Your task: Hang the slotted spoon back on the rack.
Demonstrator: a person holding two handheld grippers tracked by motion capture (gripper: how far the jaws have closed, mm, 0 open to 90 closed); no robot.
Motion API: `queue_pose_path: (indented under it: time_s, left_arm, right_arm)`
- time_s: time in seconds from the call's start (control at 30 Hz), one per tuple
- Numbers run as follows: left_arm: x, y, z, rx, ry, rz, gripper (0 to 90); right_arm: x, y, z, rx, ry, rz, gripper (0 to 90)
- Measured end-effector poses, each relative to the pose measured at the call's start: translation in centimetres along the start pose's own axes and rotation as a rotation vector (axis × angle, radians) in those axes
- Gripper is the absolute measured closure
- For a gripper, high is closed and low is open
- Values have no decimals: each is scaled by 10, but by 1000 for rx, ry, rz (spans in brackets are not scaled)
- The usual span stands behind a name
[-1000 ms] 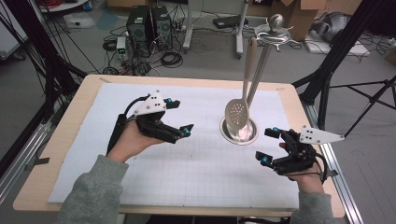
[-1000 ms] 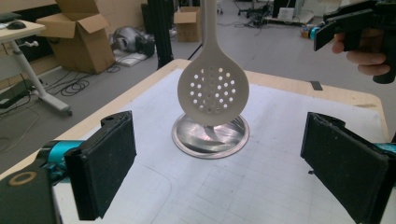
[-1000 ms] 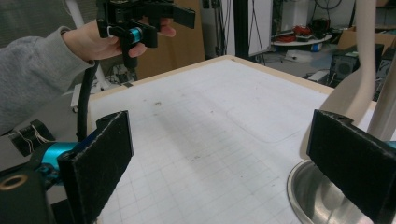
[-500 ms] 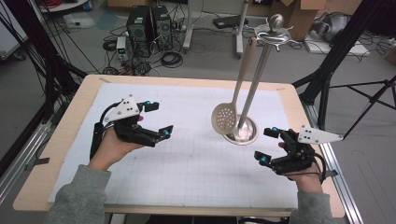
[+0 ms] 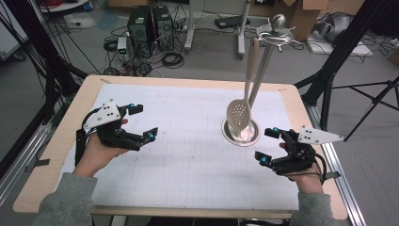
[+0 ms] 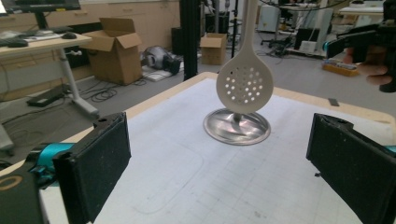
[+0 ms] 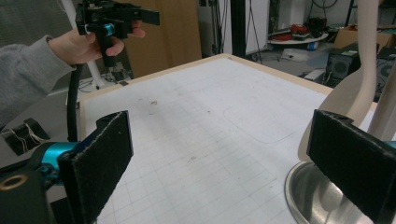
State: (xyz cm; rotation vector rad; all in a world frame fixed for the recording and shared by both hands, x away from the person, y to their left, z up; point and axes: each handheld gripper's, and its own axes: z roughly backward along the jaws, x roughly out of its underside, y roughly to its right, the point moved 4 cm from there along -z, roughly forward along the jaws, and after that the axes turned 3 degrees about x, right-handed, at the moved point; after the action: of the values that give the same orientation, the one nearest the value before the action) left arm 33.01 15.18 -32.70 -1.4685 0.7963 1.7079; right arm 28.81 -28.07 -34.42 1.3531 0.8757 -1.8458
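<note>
I hold my 2 tools off the mat with nothing in either: my left gripper [image 5: 143, 122] has its jaws spread wide and empty, and my right gripper [image 5: 267, 144] is just as released. The thing I am working around is the slotted spoon [image 5: 238, 113], which hangs by its pale handle from the hook at the top of the steel stand [image 5: 263, 61]; its perforated bowl dangles just above the stand's round base [image 5: 241, 136]. From my left gripper it sits ahead and well apart, framed between my 2 black pads [image 6: 95, 163] in that gripper's view, spoon [image 6: 245, 86] over base [image 6: 237, 127]. From my right gripper it is near, ahead and off to the right, the spoon's edge [image 7: 343, 100] just past my right pad. I judge the spoon is hung and the step is backing away cleanly. To do that well I would keep both sets of jaws open, draw straight back, and avoid brushing the spoon.
</note>
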Motion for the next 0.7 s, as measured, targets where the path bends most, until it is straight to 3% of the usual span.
queue_pose_path:
  time_s: [0.1,0.7]
  left_arm:
    - [1,-1,7,-11,20,-6,68]
    - [3,-11,43,-75,25,13,68]
  right_arm:
    - [-1,0,-1,1,3,-1,60]
    - [-3,4,-4,21,27,-1,60]
